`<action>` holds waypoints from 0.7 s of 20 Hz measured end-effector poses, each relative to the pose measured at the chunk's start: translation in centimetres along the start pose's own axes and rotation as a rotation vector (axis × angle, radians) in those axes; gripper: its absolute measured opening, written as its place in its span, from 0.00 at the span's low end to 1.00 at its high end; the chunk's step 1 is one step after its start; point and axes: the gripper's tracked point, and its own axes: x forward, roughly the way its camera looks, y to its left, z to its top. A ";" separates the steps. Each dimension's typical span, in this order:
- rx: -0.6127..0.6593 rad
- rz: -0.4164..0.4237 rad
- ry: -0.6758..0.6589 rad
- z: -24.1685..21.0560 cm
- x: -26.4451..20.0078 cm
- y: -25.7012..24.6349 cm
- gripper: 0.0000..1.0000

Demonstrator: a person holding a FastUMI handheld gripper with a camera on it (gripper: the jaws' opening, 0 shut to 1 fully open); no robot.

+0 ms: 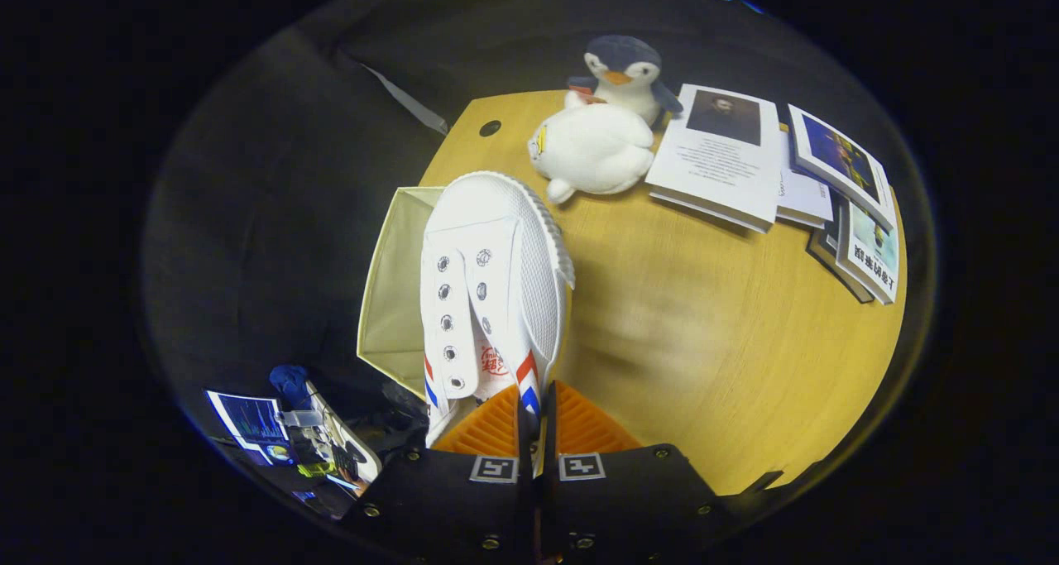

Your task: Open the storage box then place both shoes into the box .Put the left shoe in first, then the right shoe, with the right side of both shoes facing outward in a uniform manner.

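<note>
My gripper (536,412) is shut on the heel-side collar of a white canvas shoe (492,284) with red and blue stripes. The shoe hangs ahead of the fingers, toe pointing away, lace eyelets facing up and left. Behind and to its left stands the cream fabric storage box (395,284), open, at the left edge of the wooden table (703,342). The shoe hovers over the box's right wall and partly hides the inside. I cannot tell whether another shoe lies in the box.
A white plush toy (591,151) and a penguin plush (626,73) sit at the table's far side. Several books (728,164) lie to the right of them. Below left, off the table, are a screen (248,420) and cluttered gear.
</note>
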 end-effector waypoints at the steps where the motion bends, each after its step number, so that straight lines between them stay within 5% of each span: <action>1: -0.002 0.007 0.005 0.5 0.4 0.9 0.04; 14: -0.042 -0.003 0.051 4.4 6.6 7.5 0.04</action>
